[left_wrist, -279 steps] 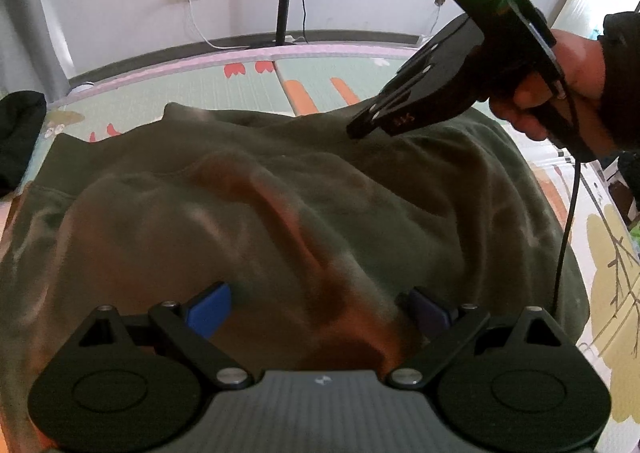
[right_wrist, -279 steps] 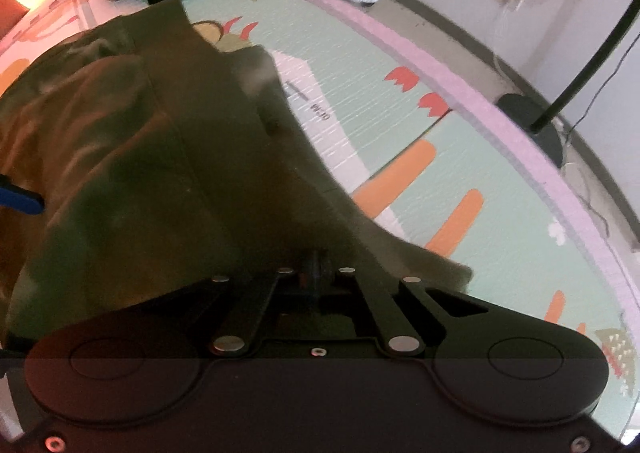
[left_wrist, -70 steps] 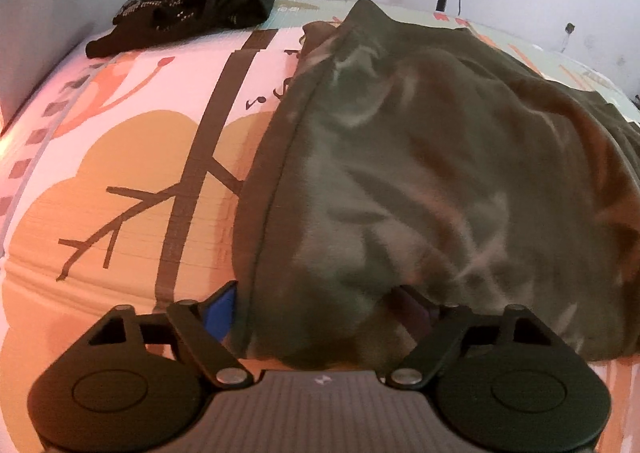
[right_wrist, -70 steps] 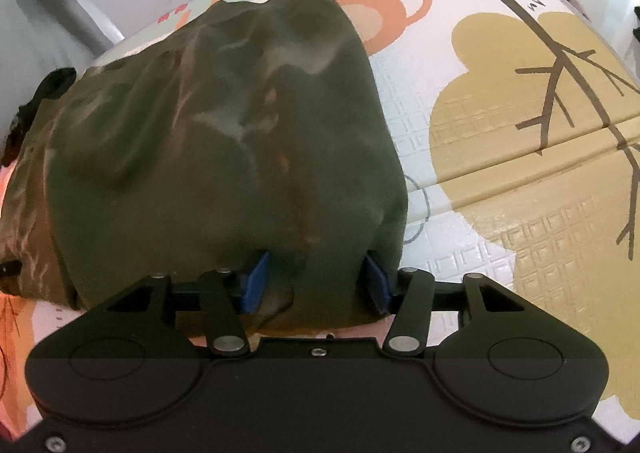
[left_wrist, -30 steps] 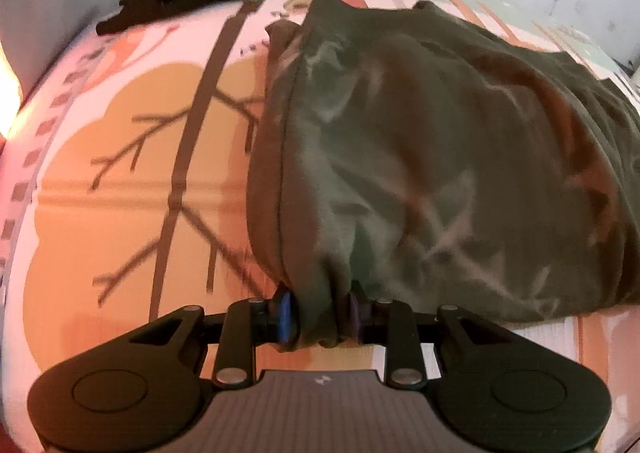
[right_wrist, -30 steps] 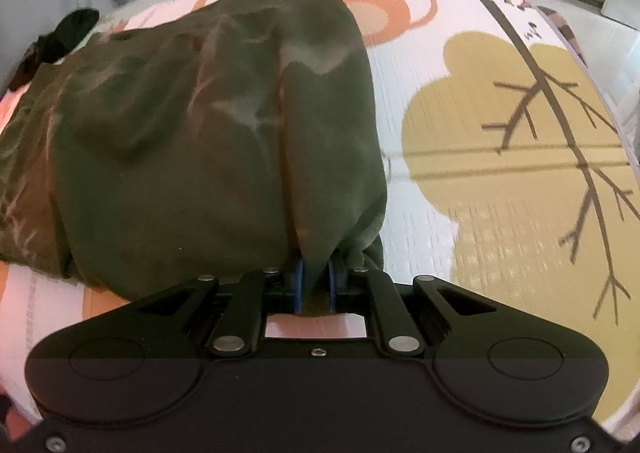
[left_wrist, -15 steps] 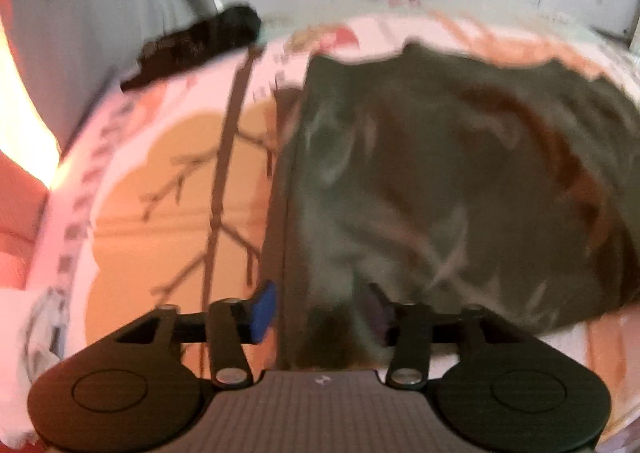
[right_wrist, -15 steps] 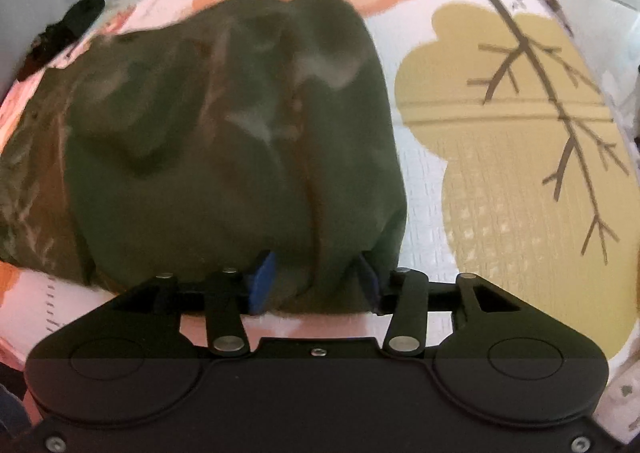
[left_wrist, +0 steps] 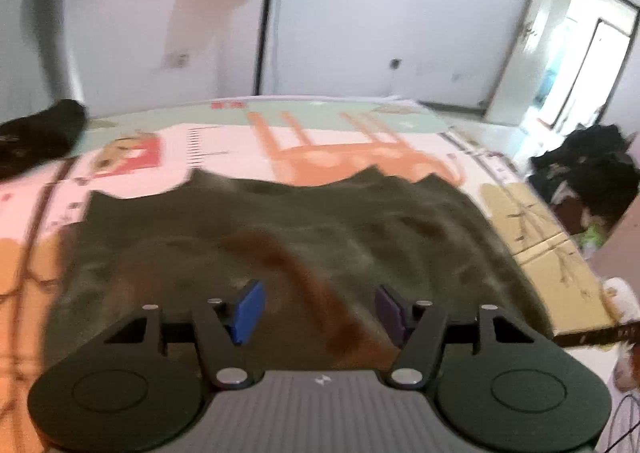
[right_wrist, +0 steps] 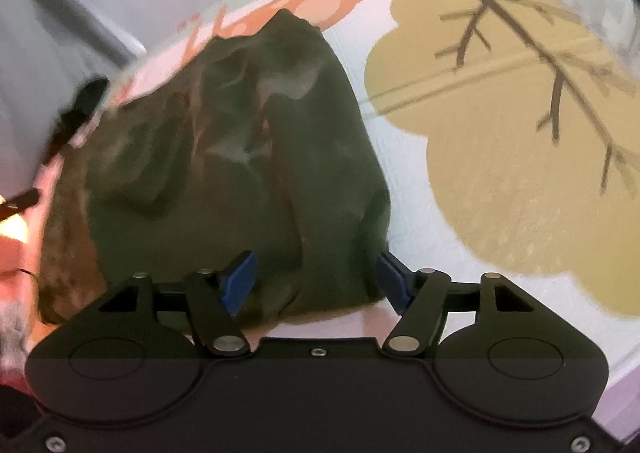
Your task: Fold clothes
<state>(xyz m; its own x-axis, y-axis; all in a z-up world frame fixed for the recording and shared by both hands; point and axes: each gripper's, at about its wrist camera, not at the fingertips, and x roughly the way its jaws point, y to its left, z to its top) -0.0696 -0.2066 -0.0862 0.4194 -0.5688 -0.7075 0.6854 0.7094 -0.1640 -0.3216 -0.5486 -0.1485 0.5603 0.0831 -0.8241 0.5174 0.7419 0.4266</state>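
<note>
A dark olive garment (left_wrist: 280, 237) lies folded into a broad block on the printed play mat (left_wrist: 328, 145). My left gripper (left_wrist: 320, 311) hovers open over its near edge, blue pads spread wide with nothing between them. In the right wrist view the same garment (right_wrist: 240, 157) bulges in thick folds, its near right corner just ahead of my right gripper (right_wrist: 316, 279), which is open too, the cloth lying below and between its pads without being pinched. The left wrist view is blurred by motion.
A black garment (left_wrist: 36, 137) lies at the mat's far left corner. A floor fan (left_wrist: 262, 13) stands behind the mat against the wall. A dark heap of clothes (left_wrist: 588, 177) sits at the right by the doorway. The mat's yellow tree print (right_wrist: 520, 125) is bare.
A second ago both grippers were shut on the garment's near corners. Both have since opened and let the cloth go, and the left one has lifted and swung to face the far wall.
</note>
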